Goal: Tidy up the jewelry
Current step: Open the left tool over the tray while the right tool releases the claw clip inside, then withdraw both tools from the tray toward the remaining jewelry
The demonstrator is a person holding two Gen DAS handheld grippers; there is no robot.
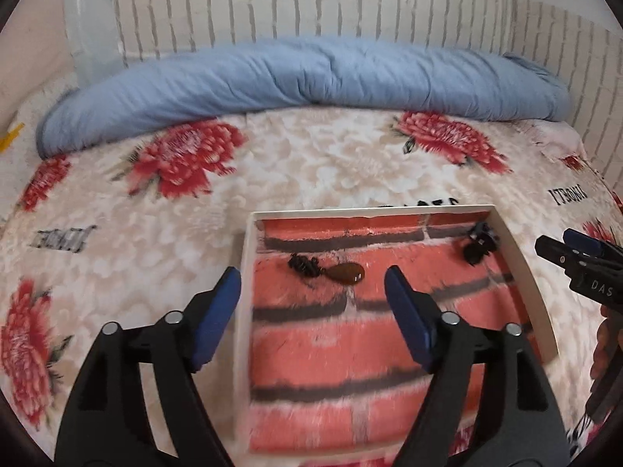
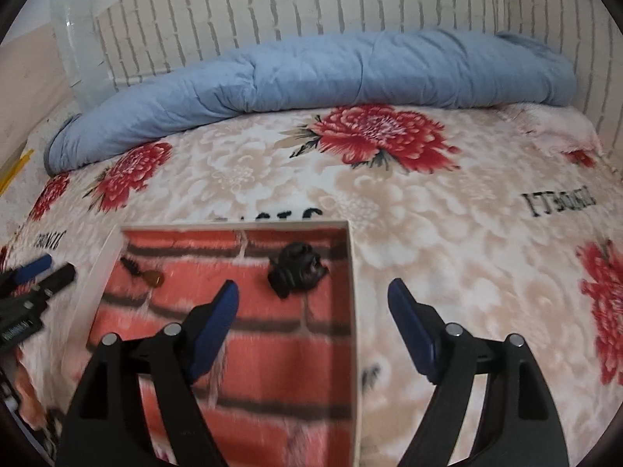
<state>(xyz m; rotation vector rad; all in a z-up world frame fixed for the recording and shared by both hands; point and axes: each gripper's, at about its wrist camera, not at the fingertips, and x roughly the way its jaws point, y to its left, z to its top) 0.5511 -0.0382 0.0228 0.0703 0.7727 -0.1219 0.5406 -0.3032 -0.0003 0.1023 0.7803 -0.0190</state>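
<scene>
- The landmark is a shallow white box (image 1: 521, 257) with a red brick pattern on its floor; it lies on a bed cover (image 1: 311, 163) printed with large red flowers.
- Inside the box, near its far wall and toward its left side, lies a brown drop-shaped pendant (image 1: 347, 273) joined to a short string of dark beads (image 1: 303, 262).
- In the far right corner of the box sits a black clump of jewelry (image 1: 478, 244); I cannot tell what kind of piece it is.
- The left gripper (image 1: 313, 284) hovers over the near left part of the box with its jaws spread wide and nothing between them. One blue finger (image 1: 216, 311) is outside the box's left wall, and the other is over the brick floor.
- The right gripper (image 2: 313, 294) is also spread wide and holds nothing. Its left finger is over the box floor, just near the black clump, and its right finger (image 2: 409, 327) is over the bed cover, outside the box's right wall.
- Beyond the box, along the far edge of the bed, lies a rolled light-blue quilt (image 1: 311, 78), and behind it is a white brick-pattern wall (image 1: 311, 0).
</scene>
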